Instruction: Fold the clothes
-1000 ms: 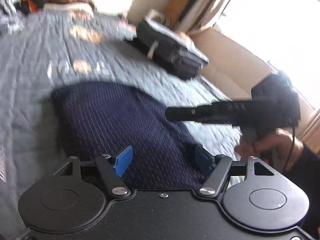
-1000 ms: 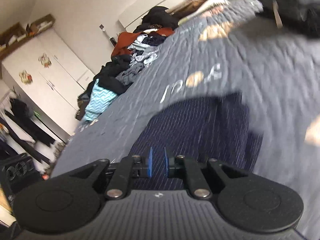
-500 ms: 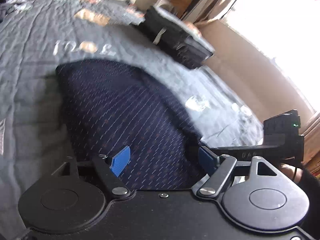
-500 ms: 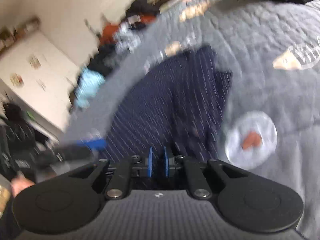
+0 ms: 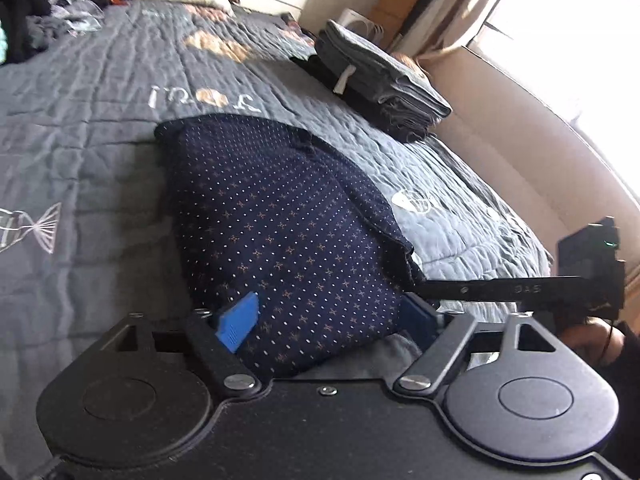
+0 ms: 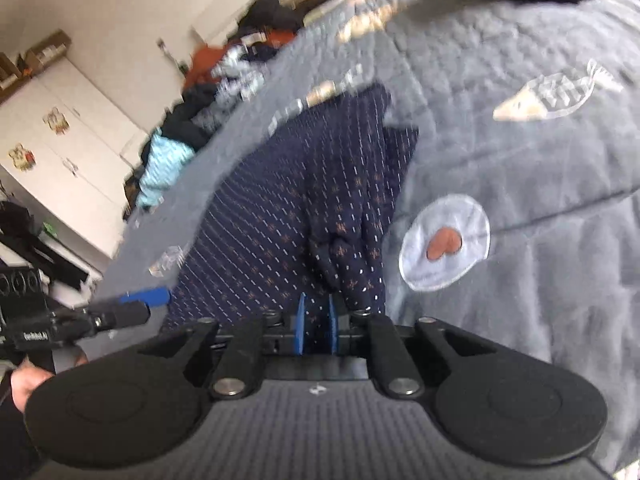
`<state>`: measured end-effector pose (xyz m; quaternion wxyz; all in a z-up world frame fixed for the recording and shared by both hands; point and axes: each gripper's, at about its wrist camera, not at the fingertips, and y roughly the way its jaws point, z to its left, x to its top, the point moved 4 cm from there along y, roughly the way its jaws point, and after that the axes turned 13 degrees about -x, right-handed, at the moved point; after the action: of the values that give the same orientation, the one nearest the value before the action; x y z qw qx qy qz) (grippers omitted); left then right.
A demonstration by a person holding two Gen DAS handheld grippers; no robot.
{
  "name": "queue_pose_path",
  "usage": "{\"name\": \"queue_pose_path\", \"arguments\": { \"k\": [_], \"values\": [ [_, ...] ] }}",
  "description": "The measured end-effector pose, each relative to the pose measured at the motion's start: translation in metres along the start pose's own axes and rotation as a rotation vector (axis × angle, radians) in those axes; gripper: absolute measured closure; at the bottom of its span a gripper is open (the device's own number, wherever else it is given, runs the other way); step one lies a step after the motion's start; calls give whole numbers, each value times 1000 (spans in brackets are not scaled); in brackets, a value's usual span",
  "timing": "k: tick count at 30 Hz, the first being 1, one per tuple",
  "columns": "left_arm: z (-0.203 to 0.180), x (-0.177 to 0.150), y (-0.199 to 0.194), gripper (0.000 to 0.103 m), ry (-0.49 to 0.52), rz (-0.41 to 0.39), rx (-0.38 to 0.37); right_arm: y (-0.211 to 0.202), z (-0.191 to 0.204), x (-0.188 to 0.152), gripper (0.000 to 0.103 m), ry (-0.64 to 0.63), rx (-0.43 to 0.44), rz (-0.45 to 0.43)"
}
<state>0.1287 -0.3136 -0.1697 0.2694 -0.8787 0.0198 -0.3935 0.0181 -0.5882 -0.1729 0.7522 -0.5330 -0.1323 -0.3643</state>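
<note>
A navy dotted garment (image 5: pixel 280 216) lies spread on the grey quilt (image 5: pixel 80 152), its right edge folded over in a ridge. My left gripper (image 5: pixel 326 316) is open, and its blue pads (image 5: pixel 236 320) straddle the garment's near edge. My right gripper (image 6: pixel 316 320) is shut on the bunched near right corner of the garment (image 6: pixel 288 200). Seen from the left wrist, the right gripper (image 5: pixel 418 285) reaches in from the right to that corner. The right wrist view shows the left gripper (image 6: pixel 144 300) low at the left, a hand (image 6: pixel 24 380) holding it.
A stack of folded dark clothes (image 5: pixel 384 80) sits at the bed's far right edge by the bright window. A pile of unfolded clothes (image 5: pixel 36 20) lies at the far left of the bed. White cupboards (image 6: pixel 60 140) stand beyond the bed.
My right gripper came down from above the garment to its near right corner. The garment now lies flatter and wider. The left gripper stayed open at the near edge.
</note>
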Motion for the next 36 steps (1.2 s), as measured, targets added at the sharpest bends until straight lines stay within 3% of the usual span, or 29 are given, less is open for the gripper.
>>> {"name": "queue_pose_path", "arguments": {
  "k": [4, 5, 8, 9, 13, 17, 25, 29, 36],
  "values": [
    [-9, -10, -3, 17, 4, -22, 67, -18, 5, -5, 69, -25, -48, -110],
    [-11, -14, -4, 17, 7, -25, 87, -23, 6, -7, 69, -32, -61, -138],
    [-18, -23, -15, 9, 35, -55, 149, -37, 10, -11, 60, -51, -97, -220],
    [-20, -24, -18, 8, 39, -68, 162, -41, 13, -13, 52, -66, -118, -243],
    [-30, -27, -31, 8, 42, -122, 196, -47, 27, -22, 42, -182, -234, -266],
    [-37, -30, -40, 8, 17, -166, 208, -55, 34, -29, 41, -225, -251, -261],
    [-42, -31, -42, 6, 20, -210, 251, -74, 30, -32, 39, -154, -238, -299],
    [-43, -33, -37, 6, 62, -180, 292, -74, 31, -33, 39, -157, -201, -309],
    [-50, -31, -19, 6, 159, -140, 314, -56, 31, -25, 39, -139, -191, -225]
  ]
}}
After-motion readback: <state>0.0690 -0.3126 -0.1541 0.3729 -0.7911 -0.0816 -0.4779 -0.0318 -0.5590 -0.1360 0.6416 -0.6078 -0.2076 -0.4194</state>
